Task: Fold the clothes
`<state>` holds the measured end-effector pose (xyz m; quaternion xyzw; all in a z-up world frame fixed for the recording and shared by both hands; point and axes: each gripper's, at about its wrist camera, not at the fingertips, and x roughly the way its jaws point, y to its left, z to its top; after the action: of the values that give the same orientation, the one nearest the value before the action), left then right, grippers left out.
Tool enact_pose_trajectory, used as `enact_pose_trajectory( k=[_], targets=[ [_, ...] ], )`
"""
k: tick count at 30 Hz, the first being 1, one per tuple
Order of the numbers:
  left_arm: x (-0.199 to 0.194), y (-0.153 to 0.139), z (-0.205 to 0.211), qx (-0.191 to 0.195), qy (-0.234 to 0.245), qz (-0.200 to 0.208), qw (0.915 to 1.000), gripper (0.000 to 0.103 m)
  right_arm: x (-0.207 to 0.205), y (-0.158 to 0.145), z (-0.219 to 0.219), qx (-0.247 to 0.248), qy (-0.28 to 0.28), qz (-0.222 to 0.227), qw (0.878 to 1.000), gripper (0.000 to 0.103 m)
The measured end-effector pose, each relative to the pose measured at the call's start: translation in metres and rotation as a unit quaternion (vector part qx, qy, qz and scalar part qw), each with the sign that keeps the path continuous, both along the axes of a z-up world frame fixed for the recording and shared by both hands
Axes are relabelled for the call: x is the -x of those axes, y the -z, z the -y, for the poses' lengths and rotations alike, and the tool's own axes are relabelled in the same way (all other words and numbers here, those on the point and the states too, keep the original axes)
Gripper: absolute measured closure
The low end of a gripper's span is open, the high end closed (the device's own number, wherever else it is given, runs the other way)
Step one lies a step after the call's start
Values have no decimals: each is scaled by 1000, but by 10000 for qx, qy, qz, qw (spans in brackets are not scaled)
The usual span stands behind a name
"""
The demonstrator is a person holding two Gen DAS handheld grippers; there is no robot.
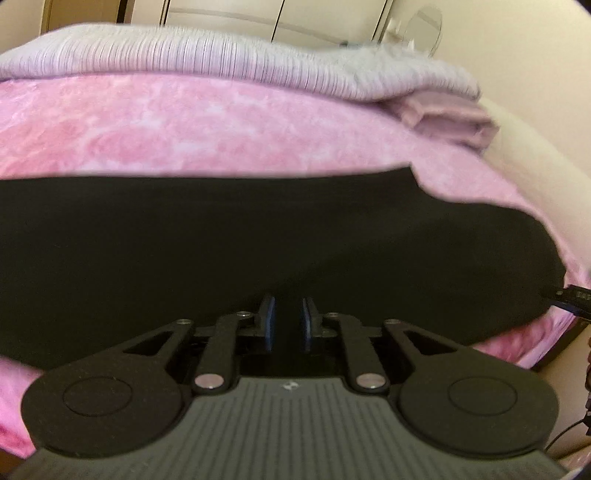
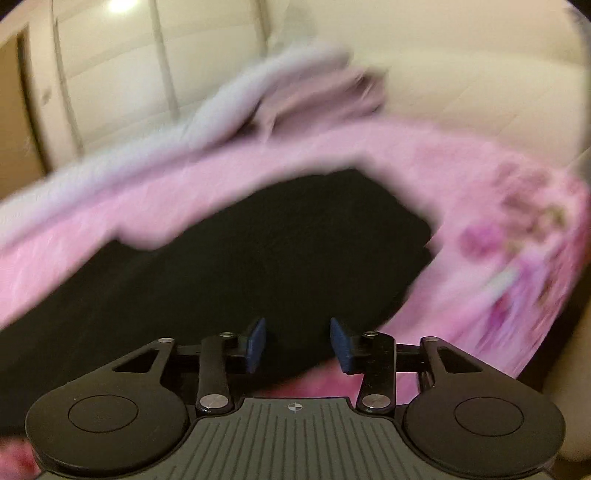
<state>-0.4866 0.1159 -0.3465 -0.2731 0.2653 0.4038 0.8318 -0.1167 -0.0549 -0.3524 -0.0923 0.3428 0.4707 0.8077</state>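
A black garment (image 1: 221, 236) lies flat on a pink bedspread (image 1: 166, 133). In the left wrist view my left gripper (image 1: 289, 317) is low over the garment's near edge, its blue pads a narrow gap apart with nothing seen between them. In the blurred right wrist view the black garment (image 2: 266, 251) lies ahead, and my right gripper (image 2: 297, 341) is open and empty over its near edge. The right gripper's tip also shows at the right edge of the left wrist view (image 1: 572, 297).
A folded grey ribbed knit (image 1: 207, 59) and a folded mauve cloth (image 1: 450, 118) lie at the far side of the bed; both also show in the right wrist view, the knit (image 2: 229, 107) and the cloth (image 2: 332, 92). Cream cupboard doors (image 1: 258, 14) stand behind.
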Motion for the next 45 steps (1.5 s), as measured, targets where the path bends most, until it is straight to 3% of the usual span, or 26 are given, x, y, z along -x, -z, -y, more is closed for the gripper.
enact_pose_trajectory(
  k=[3, 7, 10, 18, 23, 30, 45],
  targets=[
    [8, -4, 12, 34, -104, -94, 9999, 90, 20, 2, 8, 184, 128, 121, 9997, 58],
    [19, -17, 26, 110, -323, -321, 9989, 88, 38, -11, 22, 362, 144, -33, 9992, 58],
    [24, -34, 39, -44, -480, -558, 9973, 71, 61, -29, 24, 288, 19, -3, 9996, 57],
    [40, -56, 67, -279, -680, -924, 9930, 67, 119, -51, 13, 425, -326, 318, 9981, 49],
    [51, -58, 81, -331, -793, -1087, 9904, 67, 138, -53, 19, 449, -381, 242, 9980, 49],
    [60, -68, 98, -476, -819, -1083, 9896, 61, 149, -66, 33, 415, -306, 404, 9979, 49],
    [39, -73, 121, -591, -409, -1004, 9923, 58, 139, -76, 54, 399, 56, 562, 9976, 48]
  ],
)
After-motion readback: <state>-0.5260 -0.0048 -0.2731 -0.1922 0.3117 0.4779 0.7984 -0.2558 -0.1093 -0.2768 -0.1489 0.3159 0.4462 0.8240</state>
